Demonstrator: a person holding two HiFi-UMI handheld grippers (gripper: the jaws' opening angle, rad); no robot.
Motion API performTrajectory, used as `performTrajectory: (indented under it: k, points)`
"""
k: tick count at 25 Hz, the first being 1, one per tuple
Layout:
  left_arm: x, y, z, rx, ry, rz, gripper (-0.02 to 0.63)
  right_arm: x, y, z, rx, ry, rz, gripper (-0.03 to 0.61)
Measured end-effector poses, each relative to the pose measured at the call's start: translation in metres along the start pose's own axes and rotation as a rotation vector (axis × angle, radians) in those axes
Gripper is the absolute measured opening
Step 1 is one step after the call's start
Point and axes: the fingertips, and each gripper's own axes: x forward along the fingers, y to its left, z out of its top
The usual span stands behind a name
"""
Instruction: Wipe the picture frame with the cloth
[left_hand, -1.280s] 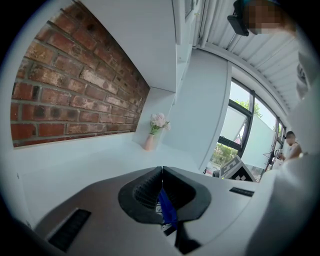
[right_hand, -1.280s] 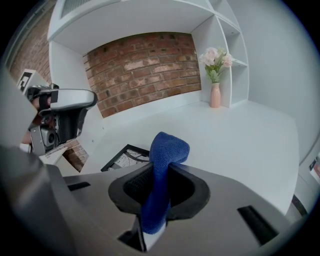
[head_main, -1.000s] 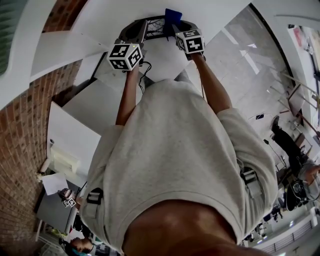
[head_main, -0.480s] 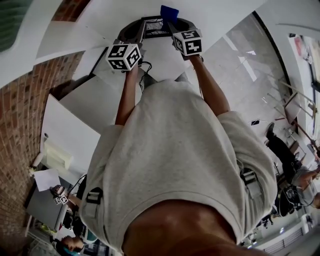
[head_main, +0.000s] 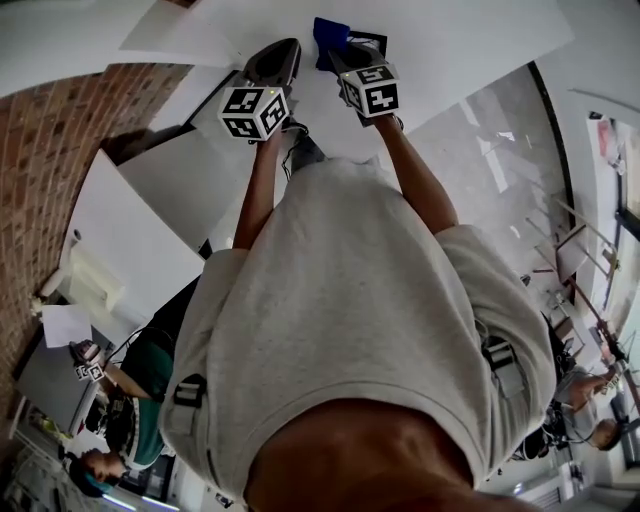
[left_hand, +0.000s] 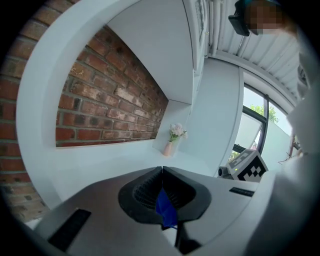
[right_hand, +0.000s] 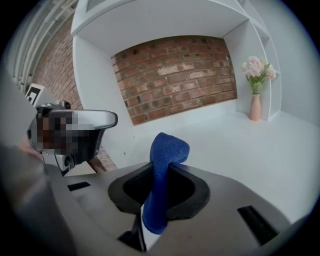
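Note:
In the head view both grippers are held up in front of my chest, over the white shelf (head_main: 450, 30). My right gripper (head_main: 345, 55) is shut on the blue cloth (head_main: 328, 32), which sticks up out of its jaws as a folded loop (right_hand: 167, 150). My left gripper (head_main: 272, 62) sits just to its left with the jaws closed tip to tip (left_hand: 161, 171); a small blue scrap (left_hand: 166, 212) shows behind the tips. Only a dark corner of the picture frame (head_main: 373, 41) shows past the right gripper.
A white alcove with a red brick back wall (right_hand: 175, 75) lies ahead. A pink vase of flowers (right_hand: 255, 97) stands at its right end. Other people (head_main: 140, 385) sit at desks far below on the left, and a tiled floor (head_main: 500, 170) lies to the right.
The head view has swung, so the brick wall and shelf sit differently. The picture frame that showed between the two grippers is now almost hidden. Both grippers stay shut, close together.

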Motion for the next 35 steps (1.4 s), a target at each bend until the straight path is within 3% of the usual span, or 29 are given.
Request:
performTrajectory:
  k: [5, 15, 35]
  points:
    - [-0.011, 0.007, -0.001, -0.008, -0.003, 0.021, 0.017, 0.012, 0.018, -0.006, 0.009, 0.02, 0.034, 0.078]
    - [-0.007, 0.008, -0.004, 0.003, 0.018, 0.007, 0.017, 0.019, -0.001, -0.051, 0.058, 0.116, -0.002, 0.078]
    - [0.055, -0.064, -0.008, 0.057, 0.069, -0.185, 0.017, -0.048, -0.087, -0.082, 0.174, 0.092, -0.203, 0.078]
